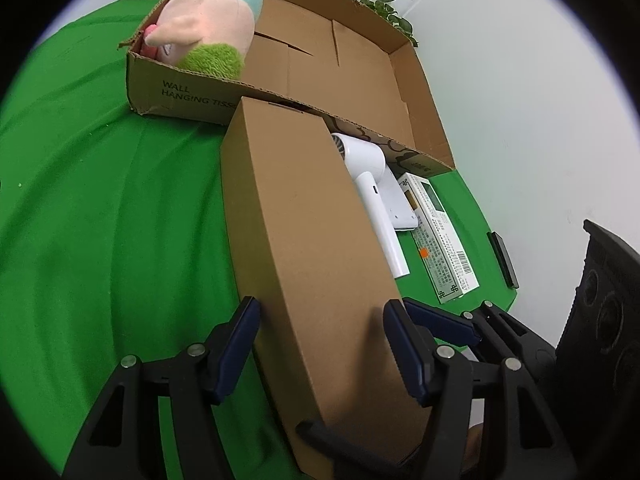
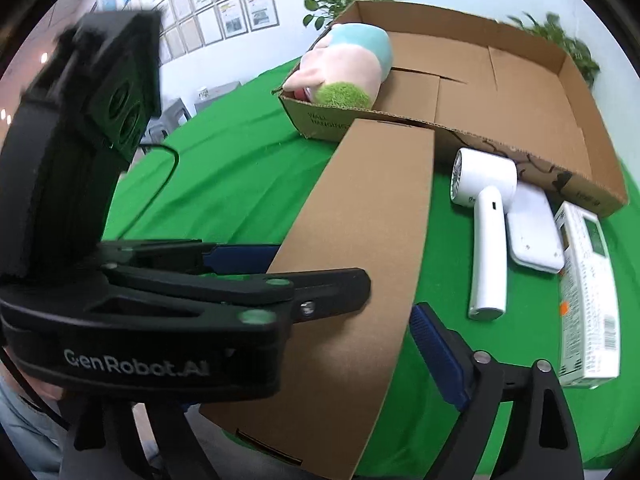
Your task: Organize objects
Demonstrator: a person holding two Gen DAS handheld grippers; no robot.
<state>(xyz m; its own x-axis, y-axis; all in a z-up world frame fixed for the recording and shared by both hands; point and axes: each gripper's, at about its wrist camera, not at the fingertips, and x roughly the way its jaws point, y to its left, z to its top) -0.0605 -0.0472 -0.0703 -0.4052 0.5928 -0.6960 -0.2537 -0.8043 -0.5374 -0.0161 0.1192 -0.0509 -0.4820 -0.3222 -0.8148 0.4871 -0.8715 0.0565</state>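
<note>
Left gripper (image 1: 320, 344): jaws clamped across the near end of the long brown carton (image 1: 296, 216); right gripper (image 2: 400, 320): jaws wide, empty, just right of it. Carton: probably light, stiff, smooth-sided; hold across its narrow width. Beyond: open tray box (image 1: 432, 120), plush toy (image 1: 208, 28); right, hair dryer (image 1: 372, 184).

The left gripper (image 1: 320, 344) is pointing steeply downward, its blue pads (image 1: 236, 352) pressing on both sides of the box (image 1: 304, 240). The right gripper (image 2: 340, 344) is angling down beside it, its jaws standing wide around the same box without gripping it, one blue pad (image 2: 436, 356) sitting just off the box's edge.
</note>
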